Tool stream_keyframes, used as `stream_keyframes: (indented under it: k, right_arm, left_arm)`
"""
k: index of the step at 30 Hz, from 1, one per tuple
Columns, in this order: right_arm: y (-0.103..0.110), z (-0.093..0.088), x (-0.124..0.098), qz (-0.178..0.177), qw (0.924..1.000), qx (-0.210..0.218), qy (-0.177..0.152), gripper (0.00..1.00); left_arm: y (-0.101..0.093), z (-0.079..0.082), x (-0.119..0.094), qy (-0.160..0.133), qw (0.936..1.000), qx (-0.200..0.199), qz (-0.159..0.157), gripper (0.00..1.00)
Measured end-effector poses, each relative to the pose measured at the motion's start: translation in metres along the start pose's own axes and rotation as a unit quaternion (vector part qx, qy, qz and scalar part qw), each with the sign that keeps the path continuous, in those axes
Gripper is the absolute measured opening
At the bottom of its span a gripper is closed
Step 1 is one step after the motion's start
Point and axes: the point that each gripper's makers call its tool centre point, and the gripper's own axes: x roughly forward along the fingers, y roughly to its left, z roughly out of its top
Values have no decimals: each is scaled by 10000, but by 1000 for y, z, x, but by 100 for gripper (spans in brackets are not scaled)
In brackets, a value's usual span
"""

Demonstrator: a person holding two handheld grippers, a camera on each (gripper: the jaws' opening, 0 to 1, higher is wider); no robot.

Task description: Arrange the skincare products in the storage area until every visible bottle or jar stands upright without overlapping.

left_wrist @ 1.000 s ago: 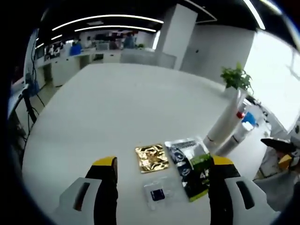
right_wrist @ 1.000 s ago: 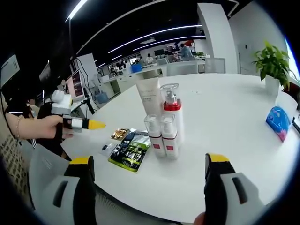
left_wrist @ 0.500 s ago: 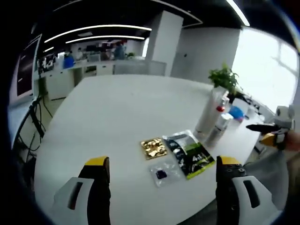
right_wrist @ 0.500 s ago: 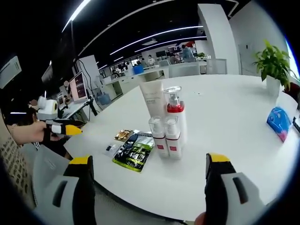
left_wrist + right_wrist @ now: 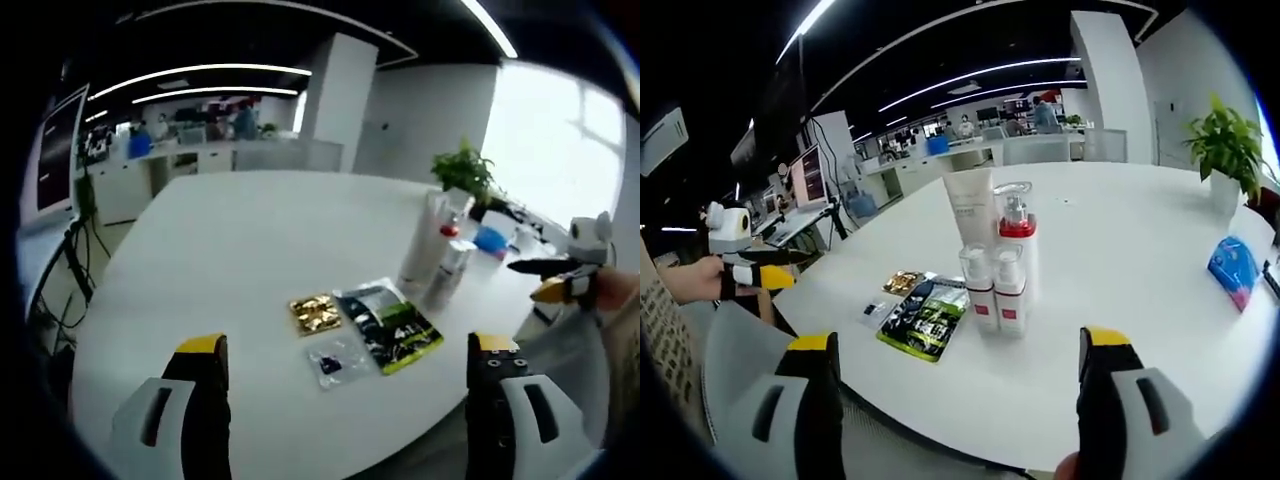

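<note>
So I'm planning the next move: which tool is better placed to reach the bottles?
Probably the right tool: the bottles stand straight ahead between its open jaws, while the left tool faces the sachets.

Two hand-held grippers hover with jaws spread wide, neither holding anything.

In the left gripper view, the left gripper (image 5: 345, 400) shows its two yellow-tipped black jaws rising from the bottom edge, far apart; the right gripper (image 5: 545, 280) enters at the right edge, its yellow and black tips pointing left, held by a hand (image 5: 618, 292). In the right gripper view, the right gripper (image 5: 958, 385) likewise stands with jaws wide apart, while the left gripper (image 5: 765, 275) appears at the left edge, gripped by a hand (image 5: 698, 282).
</note>
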Motion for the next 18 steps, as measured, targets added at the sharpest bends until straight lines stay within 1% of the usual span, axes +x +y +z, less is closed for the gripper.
stream_keyframes:
  k: [1,2,3,7,12,14,18]
  right_arm:
    - [0,-1,0,-5,10000,-36,15,99]
    - [1,-1,1,-5,10000,-75,34,99]
    - [1,-1,1,-1,10000,-91,41,99]
    - [1,-2,1,-7,9999,-118,53,98]
    - [0,-2,0,-18,10000,-24,32,98]
    - [-1,-1,0,-27,10000,-16,23,98]
    - [-1,-2,0,-27,10000,-25,35,98]
  left_arm:
    - [1,0,0,15,10000,-43,17,97]
    - [3,4,1,-88,9999,-86,32,97]
    - [4,5,1,-129,9999,-108,40,97]
    - [6,-1,3,-21,9999,-95,94,97]
    - [5,-3,3,35,10000,-24,79,97]
    - [6,-3,3,44,9999,25,129,97]
    - [5,-4,3,60,9999,14,115,97]
